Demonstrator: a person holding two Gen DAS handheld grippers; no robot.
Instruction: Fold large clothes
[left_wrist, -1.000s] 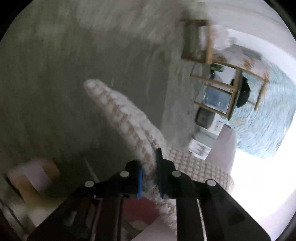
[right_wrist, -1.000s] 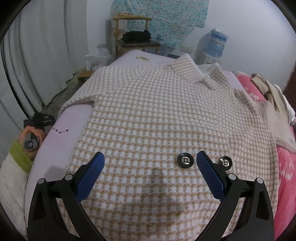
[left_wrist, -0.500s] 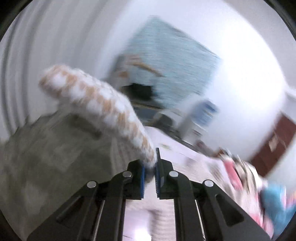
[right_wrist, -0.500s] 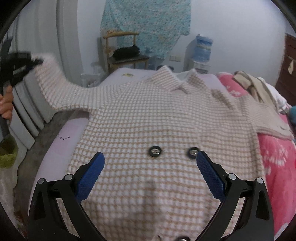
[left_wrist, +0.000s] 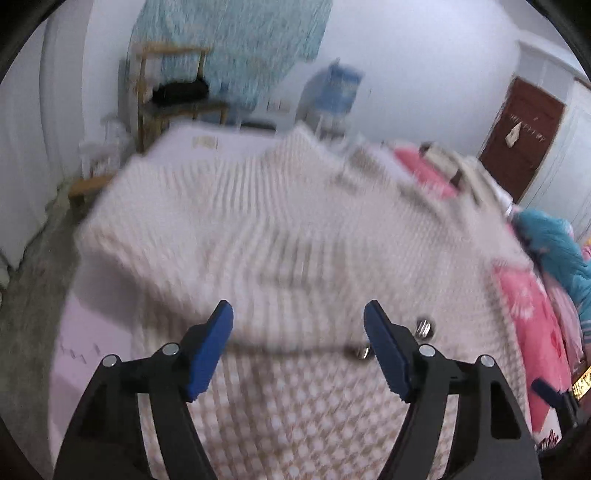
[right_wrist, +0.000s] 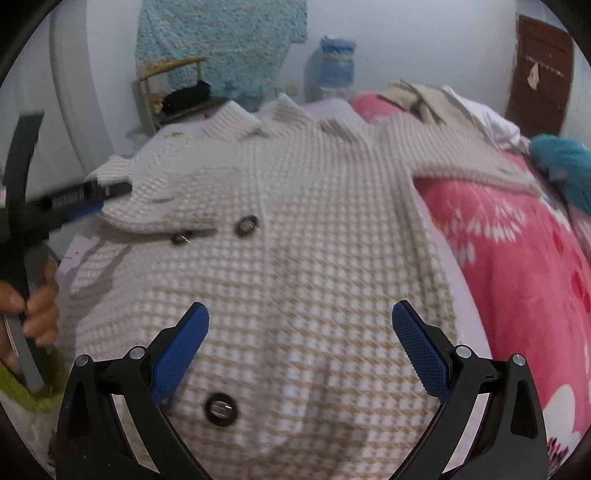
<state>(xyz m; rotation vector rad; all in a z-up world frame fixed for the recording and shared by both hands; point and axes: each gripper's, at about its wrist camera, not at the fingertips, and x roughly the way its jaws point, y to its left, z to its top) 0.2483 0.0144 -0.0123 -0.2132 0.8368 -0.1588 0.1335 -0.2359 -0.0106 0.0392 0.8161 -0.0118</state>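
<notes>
Coat (left_wrist: 295, 229), checked beige-and-white knit, spread on bed (left_wrist: 96, 332) — left wrist view, blurred. Left gripper (left_wrist: 298, 347) hangs above it, jaws wide apart, nothing between them. Left sleeve (left_wrist: 177, 236) lies folded across the chest, toward 10 o'clock.

Right wrist view: right gripper (right_wrist: 300, 347) likewise spread and empty over the lower front; buttons (right_wrist: 246, 224) at 11 o'clock. Right sleeve (right_wrist: 461, 155) stretches out at 1 o'clock over pink quilt (right_wrist: 517, 240) — judged unfolded; body folds remain.
</notes>
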